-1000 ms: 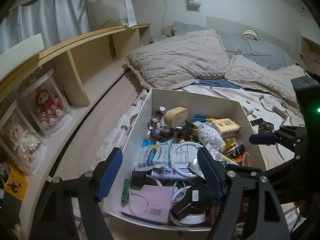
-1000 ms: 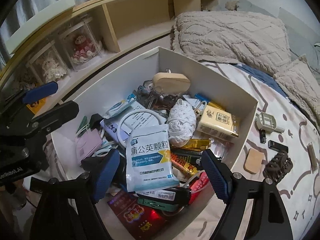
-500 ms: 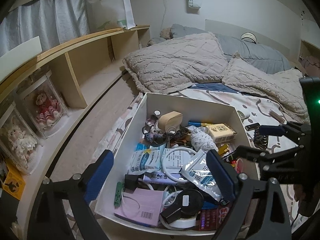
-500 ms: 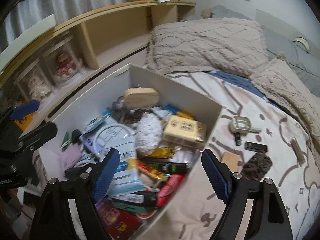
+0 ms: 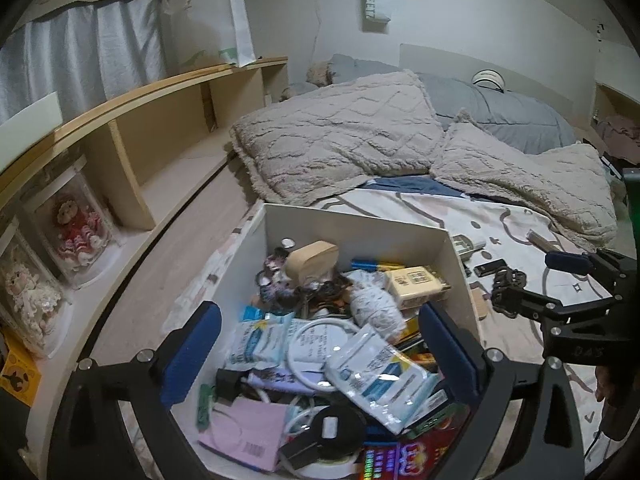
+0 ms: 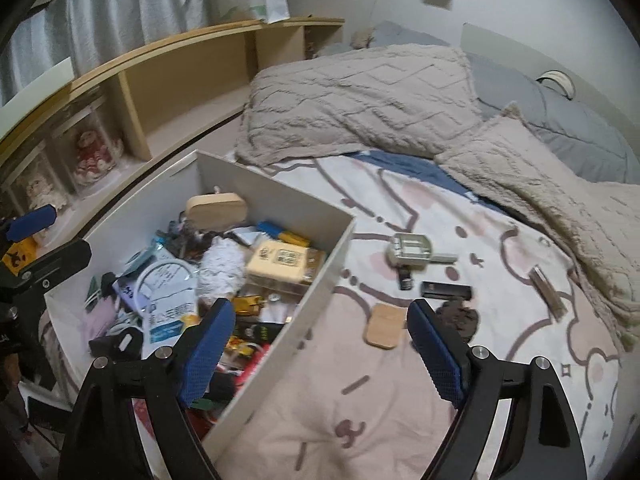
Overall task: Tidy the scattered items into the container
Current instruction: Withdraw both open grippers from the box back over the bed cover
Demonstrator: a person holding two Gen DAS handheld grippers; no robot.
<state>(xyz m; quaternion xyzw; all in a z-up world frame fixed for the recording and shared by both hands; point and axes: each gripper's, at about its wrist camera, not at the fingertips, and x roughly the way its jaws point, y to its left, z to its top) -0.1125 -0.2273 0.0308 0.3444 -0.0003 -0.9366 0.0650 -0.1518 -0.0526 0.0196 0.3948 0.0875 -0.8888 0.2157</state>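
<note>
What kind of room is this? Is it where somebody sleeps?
Most likely a bedroom. There is a bed with a patterned sheet, fluffy beige pillows, and a wooden shelf alongside holding dolls in clear cases.

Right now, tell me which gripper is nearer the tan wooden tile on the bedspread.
Right. The right gripper hangs empty just short of the tan wooden tile, while the left gripper hangs over the box.
</note>
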